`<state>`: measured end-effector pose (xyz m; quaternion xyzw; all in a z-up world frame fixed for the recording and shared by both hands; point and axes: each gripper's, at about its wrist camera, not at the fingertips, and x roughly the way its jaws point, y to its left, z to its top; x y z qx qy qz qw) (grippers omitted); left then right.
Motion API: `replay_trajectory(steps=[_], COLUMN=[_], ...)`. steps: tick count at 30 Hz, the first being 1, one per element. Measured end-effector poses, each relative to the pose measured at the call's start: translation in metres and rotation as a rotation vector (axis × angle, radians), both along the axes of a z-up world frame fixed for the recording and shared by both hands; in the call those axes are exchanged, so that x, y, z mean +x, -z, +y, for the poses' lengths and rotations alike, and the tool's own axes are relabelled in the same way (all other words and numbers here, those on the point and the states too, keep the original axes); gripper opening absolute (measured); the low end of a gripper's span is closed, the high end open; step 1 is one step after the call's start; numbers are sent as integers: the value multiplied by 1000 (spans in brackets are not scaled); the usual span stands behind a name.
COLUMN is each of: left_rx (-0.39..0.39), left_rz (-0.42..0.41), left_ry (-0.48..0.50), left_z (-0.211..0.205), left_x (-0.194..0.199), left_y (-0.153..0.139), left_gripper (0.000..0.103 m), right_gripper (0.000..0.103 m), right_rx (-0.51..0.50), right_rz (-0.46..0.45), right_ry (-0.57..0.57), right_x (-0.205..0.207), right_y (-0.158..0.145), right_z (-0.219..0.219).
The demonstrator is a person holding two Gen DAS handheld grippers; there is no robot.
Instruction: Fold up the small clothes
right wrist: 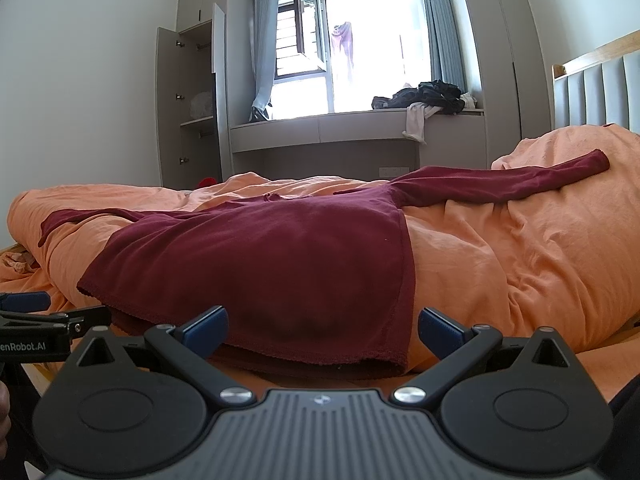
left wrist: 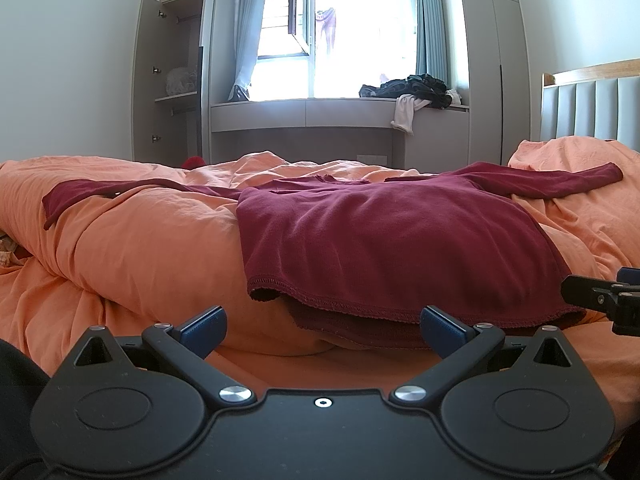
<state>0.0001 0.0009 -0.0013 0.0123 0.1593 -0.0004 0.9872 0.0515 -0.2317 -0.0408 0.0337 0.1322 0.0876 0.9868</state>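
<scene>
A dark red long-sleeved top (left wrist: 392, 240) lies spread flat on an orange duvet (left wrist: 140, 248), both sleeves stretched out sideways. It also shows in the right wrist view (right wrist: 260, 256). My left gripper (left wrist: 322, 330) is open and empty, just short of the hem's left part. My right gripper (right wrist: 323, 330) is open and empty, in front of the hem's right corner. The right gripper shows at the right edge of the left wrist view (left wrist: 604, 296); the left gripper shows at the left edge of the right wrist view (right wrist: 36, 320).
The orange duvet (right wrist: 520, 264) is rumpled and humped. A padded headboard (left wrist: 588, 108) stands at the right. Behind the bed are a window bench (left wrist: 304, 114) with a pile of dark clothes (left wrist: 416, 90) and an open wardrobe (left wrist: 176, 80).
</scene>
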Motion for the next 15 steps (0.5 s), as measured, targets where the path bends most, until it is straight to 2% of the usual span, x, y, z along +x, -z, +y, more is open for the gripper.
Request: replay_trajectory(steps=[15], left_rx=[1], left_rz=[-2], left_ry=[-2], left_z=[0], left_x=[0], left_y=[0], left_gripper=[103], right_gripper=[103], right_rx=[2], right_rz=[-3], right_ry=[1], right_x=[0], right_y=[-1], right_z=[-1])
